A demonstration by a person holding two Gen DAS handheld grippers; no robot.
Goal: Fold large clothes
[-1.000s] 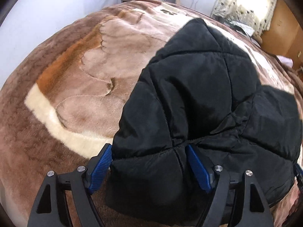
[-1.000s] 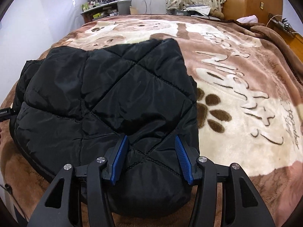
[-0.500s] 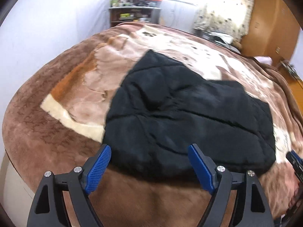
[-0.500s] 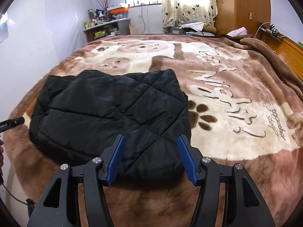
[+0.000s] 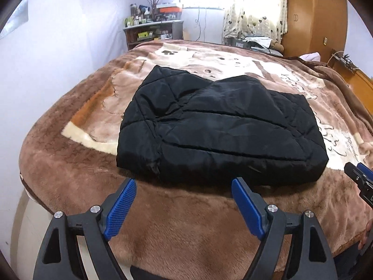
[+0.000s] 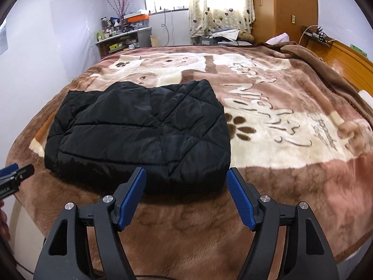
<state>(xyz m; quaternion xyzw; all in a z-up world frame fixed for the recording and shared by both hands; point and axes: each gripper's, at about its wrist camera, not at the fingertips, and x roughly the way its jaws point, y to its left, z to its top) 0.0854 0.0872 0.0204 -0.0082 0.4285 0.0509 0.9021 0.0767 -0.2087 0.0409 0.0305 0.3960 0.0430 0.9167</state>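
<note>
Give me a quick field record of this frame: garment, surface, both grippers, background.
garment: black quilted jacket, folded into a compact rectangular bundle, lying flat
surface: brown plush blanket with paw prints and lettering, covering a bed
left gripper: open, empty, short of the jacket's near edge
right gripper: open, empty, short of the near edge
contact: neither gripper touches the jacket
background: cluttered shelf, curtained window, wooden wardrobe

Both your wrist cameras look from the bed's [image 5: 70, 177] near edge toward the window, close above the blanket. They share the folded black jacket [image 5: 216, 128] [image 6: 142, 135], the left view probably angled slightly rightward.
</note>
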